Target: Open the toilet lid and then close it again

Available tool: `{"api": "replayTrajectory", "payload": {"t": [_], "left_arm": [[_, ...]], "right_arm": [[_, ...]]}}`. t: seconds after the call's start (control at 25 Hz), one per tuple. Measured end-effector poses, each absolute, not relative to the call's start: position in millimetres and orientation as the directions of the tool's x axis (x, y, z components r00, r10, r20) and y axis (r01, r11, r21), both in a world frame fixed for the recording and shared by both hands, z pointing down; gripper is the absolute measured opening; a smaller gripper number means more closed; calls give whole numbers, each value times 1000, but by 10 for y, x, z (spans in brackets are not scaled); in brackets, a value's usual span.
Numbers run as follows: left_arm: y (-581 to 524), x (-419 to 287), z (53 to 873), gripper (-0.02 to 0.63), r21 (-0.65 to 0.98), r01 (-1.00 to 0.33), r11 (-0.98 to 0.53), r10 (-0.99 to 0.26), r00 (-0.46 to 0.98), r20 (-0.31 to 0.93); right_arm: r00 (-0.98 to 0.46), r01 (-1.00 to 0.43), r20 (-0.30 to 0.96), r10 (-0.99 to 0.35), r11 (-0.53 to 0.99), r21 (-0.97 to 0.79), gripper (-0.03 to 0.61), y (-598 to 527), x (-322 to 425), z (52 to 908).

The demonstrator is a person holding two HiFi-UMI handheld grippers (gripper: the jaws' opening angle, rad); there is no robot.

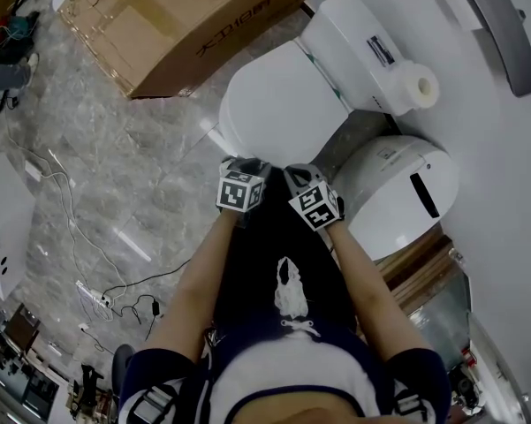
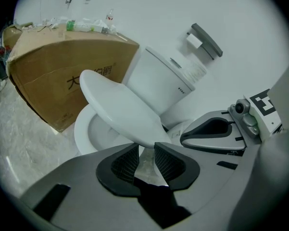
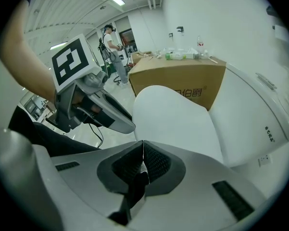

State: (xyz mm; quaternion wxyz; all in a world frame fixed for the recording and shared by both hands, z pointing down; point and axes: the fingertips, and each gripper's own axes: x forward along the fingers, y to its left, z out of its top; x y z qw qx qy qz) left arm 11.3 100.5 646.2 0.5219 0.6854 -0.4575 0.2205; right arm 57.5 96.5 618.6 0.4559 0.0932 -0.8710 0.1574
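Observation:
The white toilet lid point(image 1: 278, 104) stands partly raised and tilted, and in the left gripper view the lid point(image 2: 120, 109) shows the bowl point(image 2: 94, 134) open below it. My left gripper point(image 1: 243, 163) is at the lid's front rim. Its jaws point(image 2: 146, 153) stand apart with the rim's tip just at the gap, and the pads are not seen pressing on it. My right gripper point(image 1: 302, 173) is beside it at the same rim. Its jaws point(image 3: 143, 153) are shut with nothing between them, and the lid point(image 3: 175, 119) rises just beyond them.
The tank point(image 1: 362, 47) backs onto the wall, with a paper roll point(image 1: 420, 87) on it. A large cardboard box point(image 1: 185, 25) lies left of the toilet and a round white bin point(image 1: 398, 193) right of it. Cables point(image 1: 106, 299) trail on the floor. A person point(image 3: 113, 42) stands far off.

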Motion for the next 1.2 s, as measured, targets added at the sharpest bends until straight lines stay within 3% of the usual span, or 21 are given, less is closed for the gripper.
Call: {"api": "replayTrajectory", "payload": {"t": [1.2], "left_arm": [[1426, -154, 7336, 101, 544, -835, 75, -314, 498, 808]], "right_arm": [[-544, -330, 838, 36, 909, -253, 9, 1139, 536, 6800]]}}
